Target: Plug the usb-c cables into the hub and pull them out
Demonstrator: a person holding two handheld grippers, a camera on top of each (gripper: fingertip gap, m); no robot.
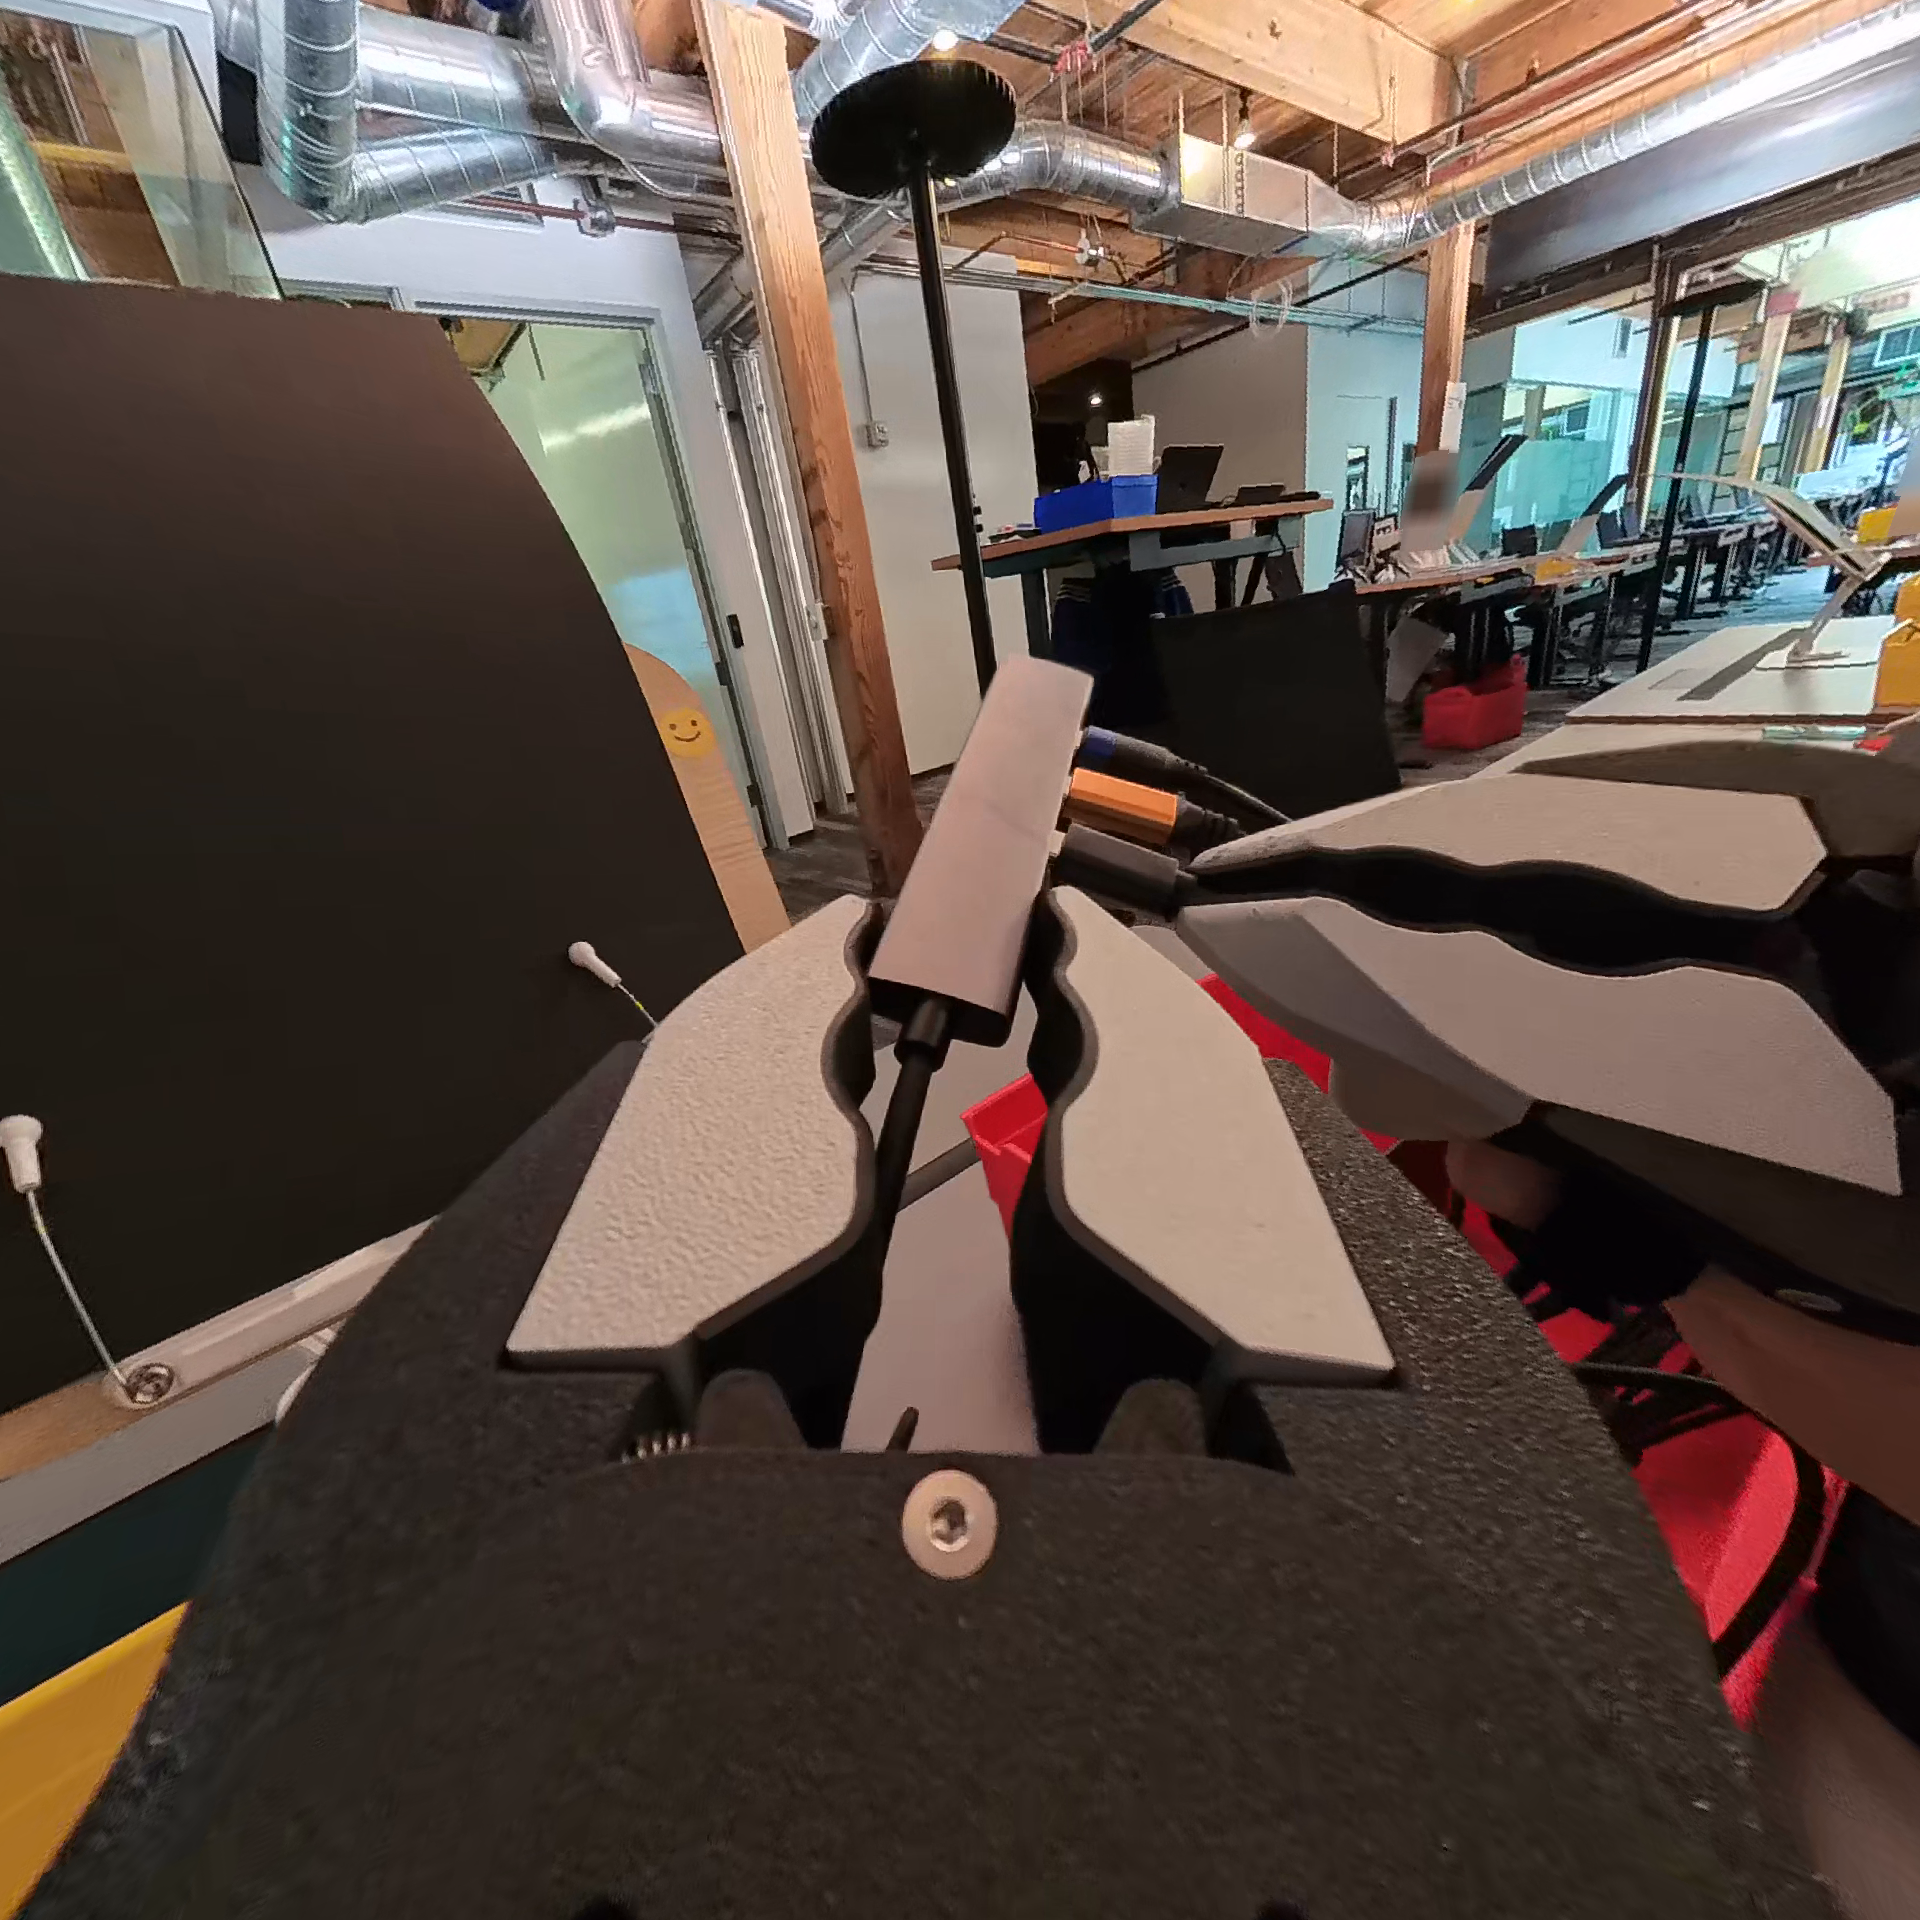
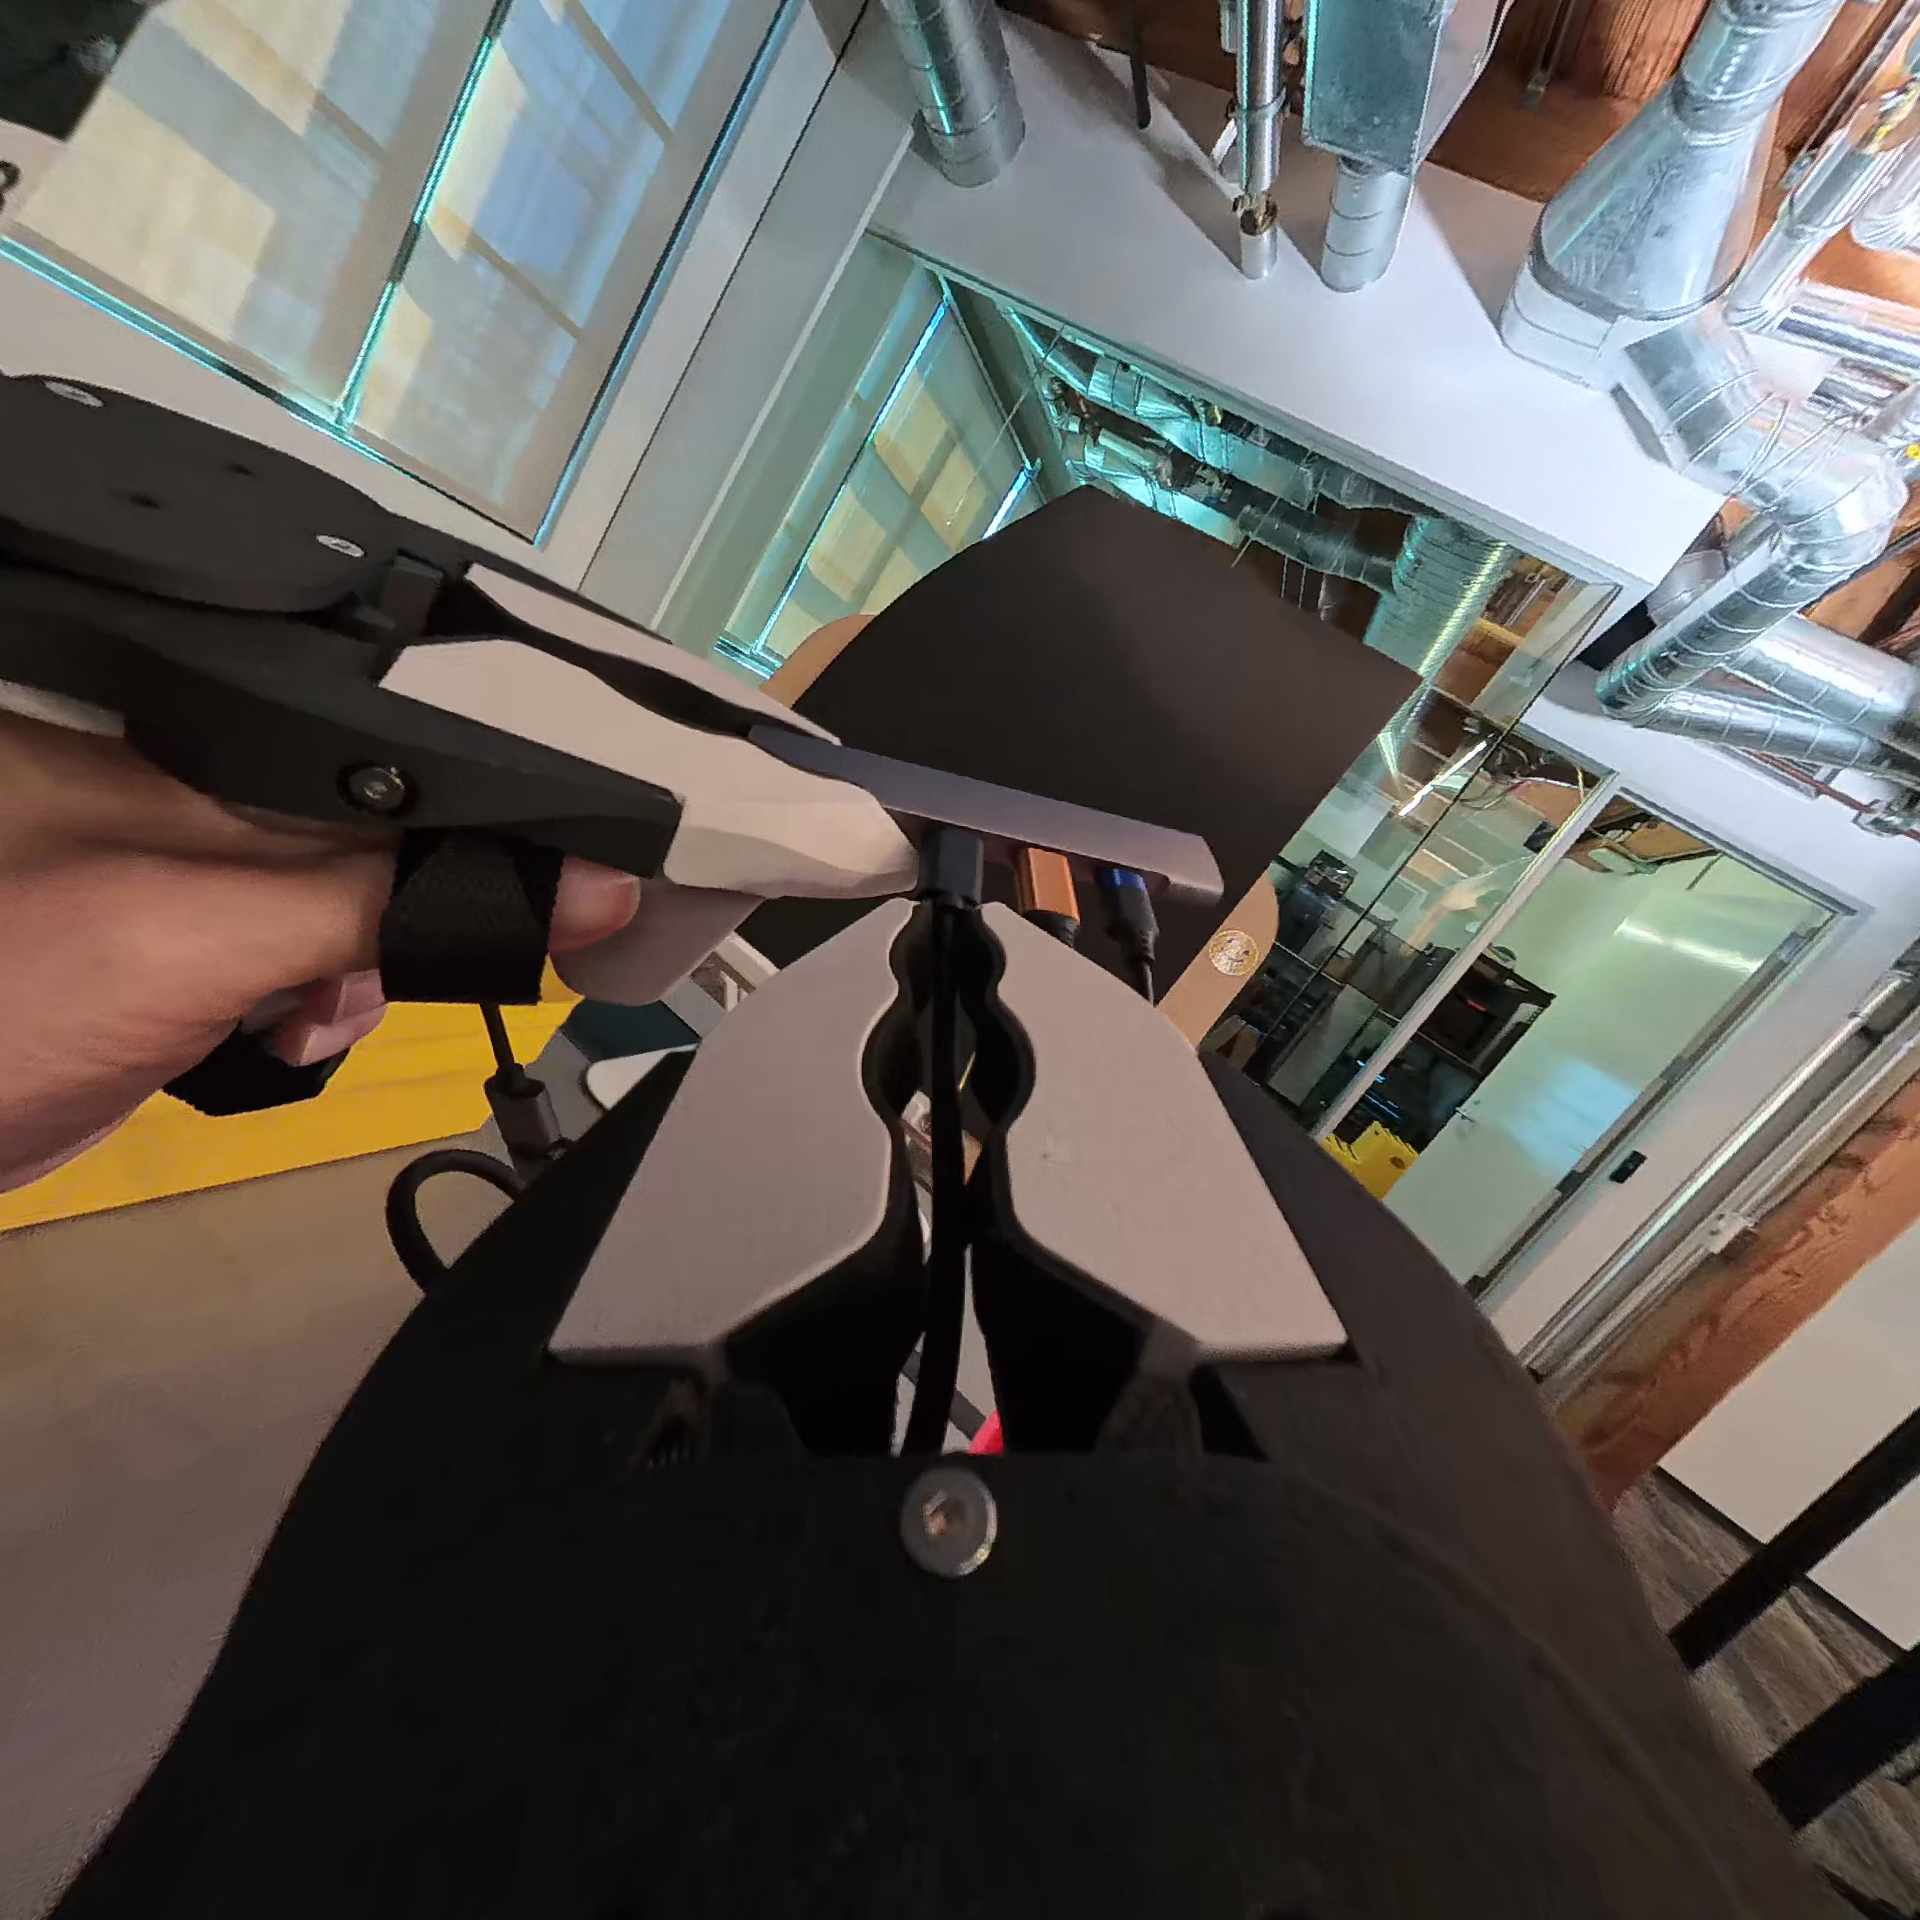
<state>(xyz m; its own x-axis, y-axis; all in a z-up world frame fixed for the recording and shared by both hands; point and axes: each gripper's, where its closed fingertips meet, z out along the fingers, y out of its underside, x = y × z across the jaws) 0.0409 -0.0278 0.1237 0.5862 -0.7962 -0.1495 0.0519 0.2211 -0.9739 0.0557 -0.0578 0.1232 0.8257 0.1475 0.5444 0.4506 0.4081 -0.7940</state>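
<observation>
My left gripper (image 1: 956, 920) is shut on the lower end of a slim grey hub (image 1: 997, 810) and holds it up in the air, tilted. Three plugs sit in the hub's right side: blue (image 1: 1103, 744), orange (image 1: 1127, 800) and grey (image 1: 1117, 857). My right gripper (image 1: 1195, 883) comes in from the right and is shut on the grey usb-c cable just behind its plug. In the right wrist view my right gripper (image 2: 951, 920) pinches the black cable (image 2: 940, 1143) under the grey plug (image 2: 951, 862), which is in the hub (image 2: 1039, 810), beside the orange plug (image 2: 1044, 878) and the blue plug (image 2: 1124, 896). The left gripper (image 2: 831, 779) holds the hub from the left.
The hub's own black lead (image 1: 899, 1122) hangs between my left fingers. A red bin (image 1: 1003, 1143) lies below. A black board (image 1: 312, 779) stands at the left, a black pole stand (image 1: 951, 416) behind. A loose plug (image 2: 525, 1101) and a yellow bin (image 2: 312, 1122) lie near the table. Less than 4 cm separates the two grippers' tips.
</observation>
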